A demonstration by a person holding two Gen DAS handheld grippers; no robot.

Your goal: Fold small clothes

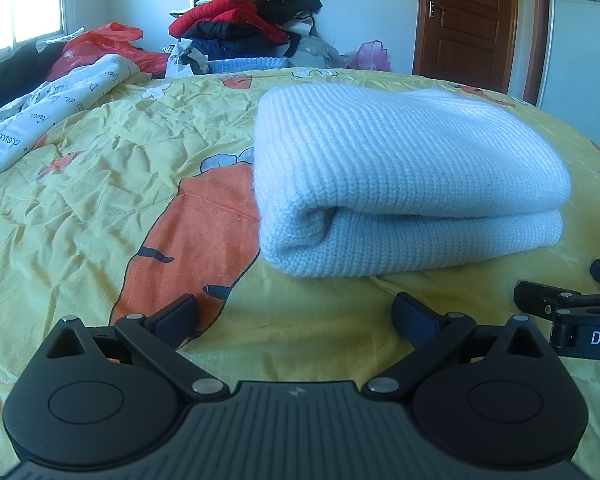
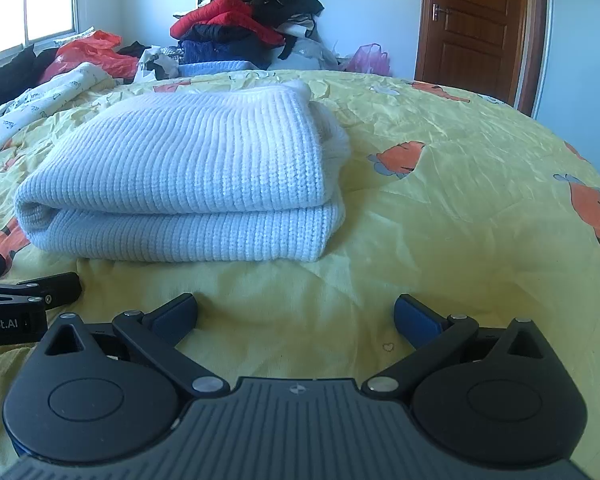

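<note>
A pale blue knitted sweater (image 1: 400,176) lies folded in two thick layers on the yellow bedspread (image 1: 80,184). It also shows in the right wrist view (image 2: 188,172). My left gripper (image 1: 296,312) is open and empty, low over the bedspread, just short of the sweater's near edge. My right gripper (image 2: 296,312) is open and empty, beside the left one, a little short of the sweater's front right corner. Each gripper shows at the other view's edge: the right one in the left wrist view (image 1: 572,304), the left one in the right wrist view (image 2: 24,292).
A tall pile of red, black and dark clothes (image 1: 244,16) stands at the far edge of the bed. A white printed quilt (image 1: 40,116) and red plastic bags (image 1: 100,44) lie at the far left. A brown door (image 1: 468,20) is at the back right.
</note>
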